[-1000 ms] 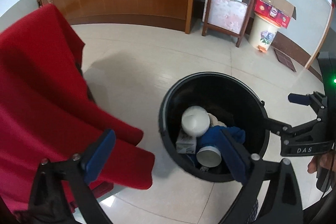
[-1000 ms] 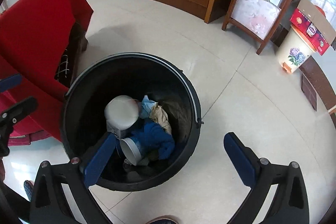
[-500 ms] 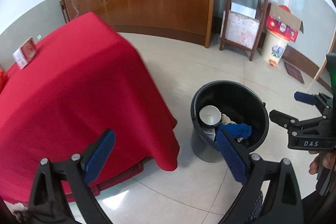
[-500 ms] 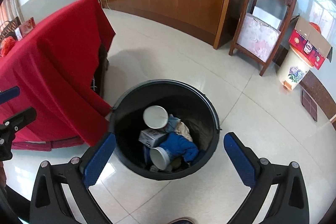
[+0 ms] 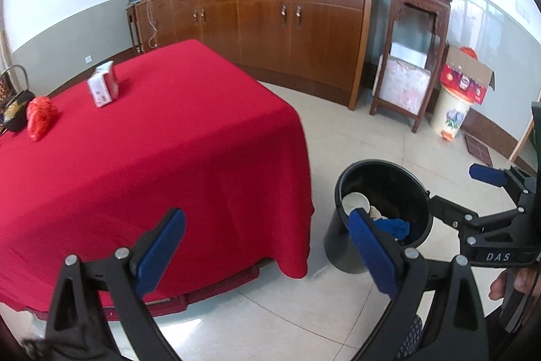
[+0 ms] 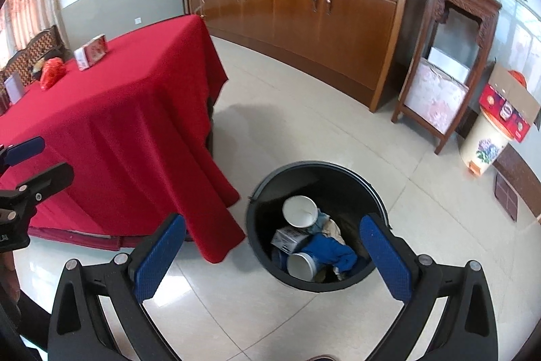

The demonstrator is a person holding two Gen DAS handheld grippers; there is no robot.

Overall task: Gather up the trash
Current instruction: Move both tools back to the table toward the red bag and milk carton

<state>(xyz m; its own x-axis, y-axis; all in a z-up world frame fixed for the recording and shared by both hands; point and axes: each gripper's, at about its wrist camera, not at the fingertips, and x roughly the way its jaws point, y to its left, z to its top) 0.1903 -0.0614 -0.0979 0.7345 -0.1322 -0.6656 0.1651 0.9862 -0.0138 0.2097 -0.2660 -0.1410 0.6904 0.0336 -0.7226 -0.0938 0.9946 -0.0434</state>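
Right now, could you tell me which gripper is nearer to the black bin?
Right. The right gripper hovers almost over the bin; the left gripper sits off to its side, by the red table.

Bin [image 6: 378, 202] lower centre on floor, trash inside; tabletop [image 6: 111, 110] left of it; cabinet [image 6: 304, 5] behind.

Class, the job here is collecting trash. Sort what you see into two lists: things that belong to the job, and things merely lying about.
Belong to the job:
black bin
paper cups in it
small carton in it
blue cloth in it
left gripper, open
right gripper, open

Lying about:
red tablecloth
tissue pack
wooden sideboard
floral bucket
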